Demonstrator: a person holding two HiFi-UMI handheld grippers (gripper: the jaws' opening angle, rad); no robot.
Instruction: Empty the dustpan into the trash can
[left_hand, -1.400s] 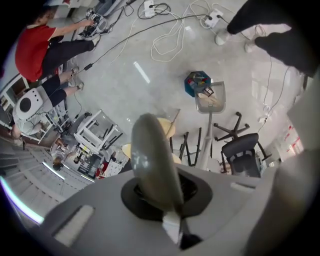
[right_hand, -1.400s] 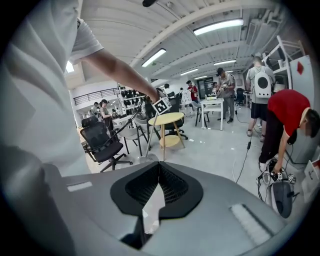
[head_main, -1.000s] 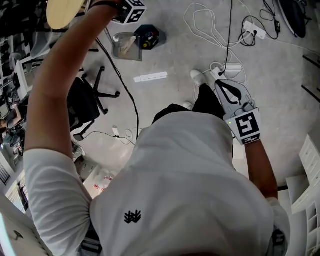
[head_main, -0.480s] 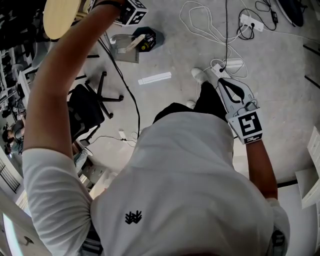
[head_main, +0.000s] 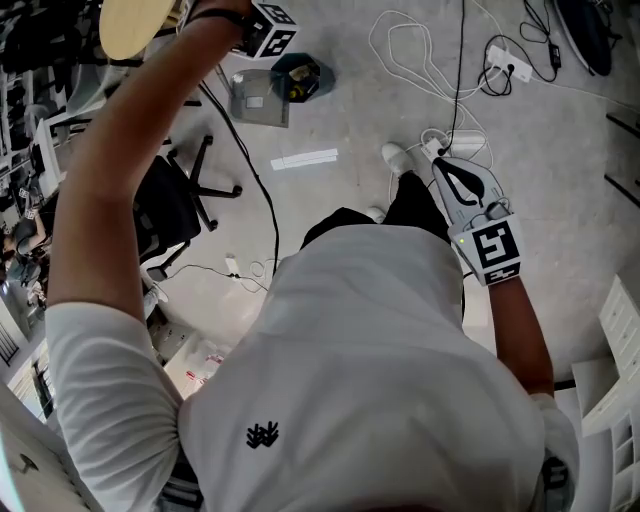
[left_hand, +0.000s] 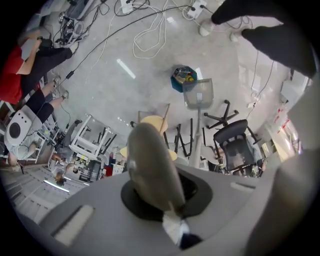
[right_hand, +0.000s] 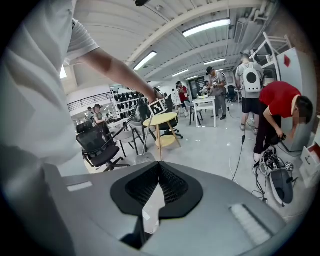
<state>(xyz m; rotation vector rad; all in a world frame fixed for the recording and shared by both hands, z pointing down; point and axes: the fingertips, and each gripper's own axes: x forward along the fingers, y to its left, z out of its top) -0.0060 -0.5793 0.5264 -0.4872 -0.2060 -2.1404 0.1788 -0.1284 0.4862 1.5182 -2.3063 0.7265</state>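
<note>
A grey see-through dustpan (head_main: 258, 97) hangs low over the floor, right beside a dark blue trash can (head_main: 298, 74) that holds some litter. My left gripper (head_main: 245, 45) is raised high at the top of the head view and is shut on the top of the dustpan's long handle (left_hand: 150, 165). In the left gripper view the dustpan (left_hand: 198, 93) touches the rim of the trash can (left_hand: 183, 78). My right gripper (head_main: 445, 170) hangs by the person's right leg, pointing at the floor. Its jaws (right_hand: 159, 167) are shut with nothing between them.
A black office chair (head_main: 165, 205) stands left of the person. A white strip (head_main: 305, 157) lies on the floor near the trash can. Cables and a power strip (head_main: 505, 60) spread at the far right. A round yellow table (head_main: 135, 25) is at the top left. Several people (right_hand: 277, 115) stand nearby.
The dustpan has shifted a little and now hangs squarer next to the trash can. The left arm stays raised; the right gripper has barely moved.
</note>
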